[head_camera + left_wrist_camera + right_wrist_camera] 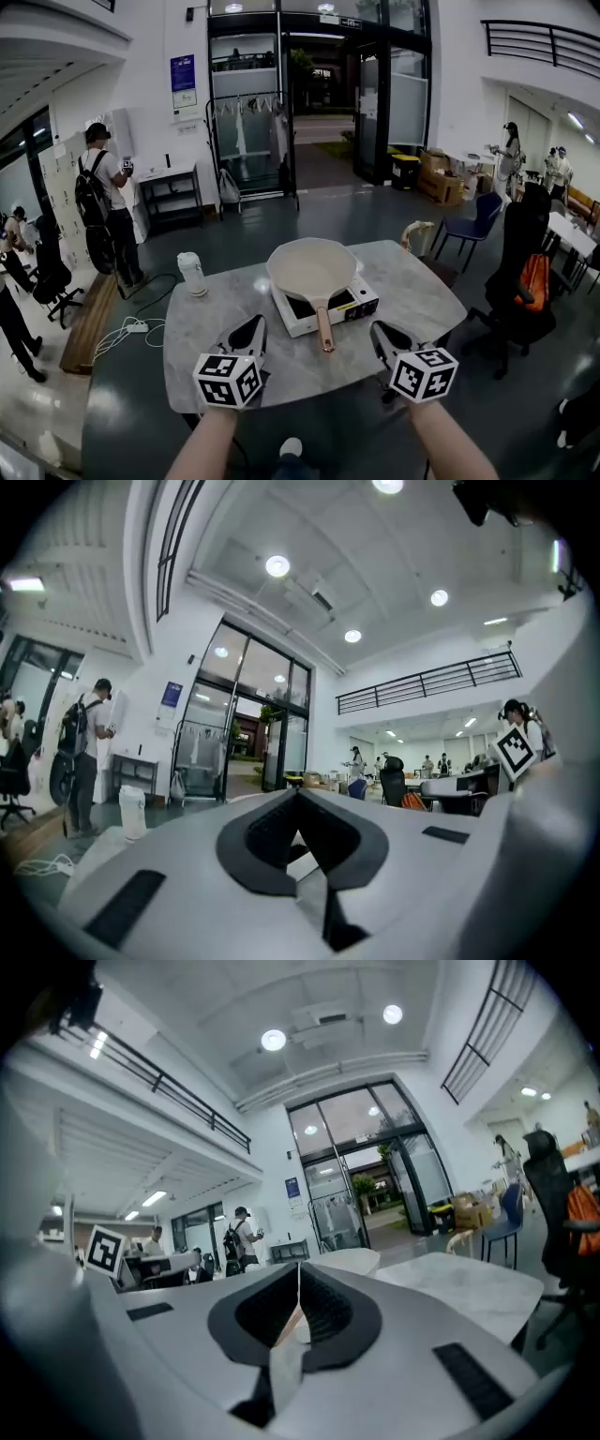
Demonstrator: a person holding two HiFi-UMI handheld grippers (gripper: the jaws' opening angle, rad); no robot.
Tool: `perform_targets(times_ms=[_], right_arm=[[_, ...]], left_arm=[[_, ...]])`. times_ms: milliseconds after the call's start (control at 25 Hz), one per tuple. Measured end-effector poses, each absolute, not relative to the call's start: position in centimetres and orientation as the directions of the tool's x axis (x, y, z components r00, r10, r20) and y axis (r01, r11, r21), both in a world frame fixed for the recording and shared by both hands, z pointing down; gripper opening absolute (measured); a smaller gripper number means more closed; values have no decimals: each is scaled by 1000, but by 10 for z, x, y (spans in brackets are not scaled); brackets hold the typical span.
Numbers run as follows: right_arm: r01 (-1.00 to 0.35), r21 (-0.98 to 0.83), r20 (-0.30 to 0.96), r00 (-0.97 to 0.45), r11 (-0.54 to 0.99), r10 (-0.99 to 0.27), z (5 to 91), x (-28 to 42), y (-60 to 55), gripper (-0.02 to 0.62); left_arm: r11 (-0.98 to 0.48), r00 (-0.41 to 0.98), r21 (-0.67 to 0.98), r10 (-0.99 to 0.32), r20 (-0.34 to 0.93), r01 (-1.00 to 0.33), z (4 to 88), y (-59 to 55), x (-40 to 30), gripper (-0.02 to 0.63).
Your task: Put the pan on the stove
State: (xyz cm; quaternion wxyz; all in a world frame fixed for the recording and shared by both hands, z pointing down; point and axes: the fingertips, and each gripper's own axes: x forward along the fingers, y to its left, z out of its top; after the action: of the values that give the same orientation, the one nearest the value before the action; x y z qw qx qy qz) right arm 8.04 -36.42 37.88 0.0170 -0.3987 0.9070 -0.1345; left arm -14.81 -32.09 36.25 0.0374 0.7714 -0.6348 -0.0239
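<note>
On the left of the marble table stands a white lidded cup, well clear of the work. The left gripper hovers over the table's near edge with its jaws pressed together and nothing between them. In the middle, the cream pan sits squarely on the portable stove, its bowl covering most of the cooktop and its pinkish handle reaching over the stove's front edge toward the person (the handle lies between the two grippers, touched by neither). To the right, the right gripper is likewise closed on nothing, just beside the handle's end. Judging from this, the placing looks done: the pan rests on the stove, flat as far as can be seen, with both tools free of it, and nothing seems left beyond pulling the hands back.
</note>
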Motion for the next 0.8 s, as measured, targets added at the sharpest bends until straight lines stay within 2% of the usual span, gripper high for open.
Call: perform_targets(times_ms=[160, 280, 800], right_arm=[[-762, -47, 35, -648, 646, -761, 367, 92, -354, 29], [-783, 37, 21, -620, 621, -784, 363, 99, -353, 29], [-783, 75, -7, -620, 618, -784, 351, 101, -349, 25]], left_arm=[[-200, 200, 12, -979, -30, -980, 352, -313, -142, 11], [-185, 184, 0, -982, -49, -983, 349, -312, -144, 11], [-119, 119, -7, -982, -145, -993, 325, -303, -157, 11]])
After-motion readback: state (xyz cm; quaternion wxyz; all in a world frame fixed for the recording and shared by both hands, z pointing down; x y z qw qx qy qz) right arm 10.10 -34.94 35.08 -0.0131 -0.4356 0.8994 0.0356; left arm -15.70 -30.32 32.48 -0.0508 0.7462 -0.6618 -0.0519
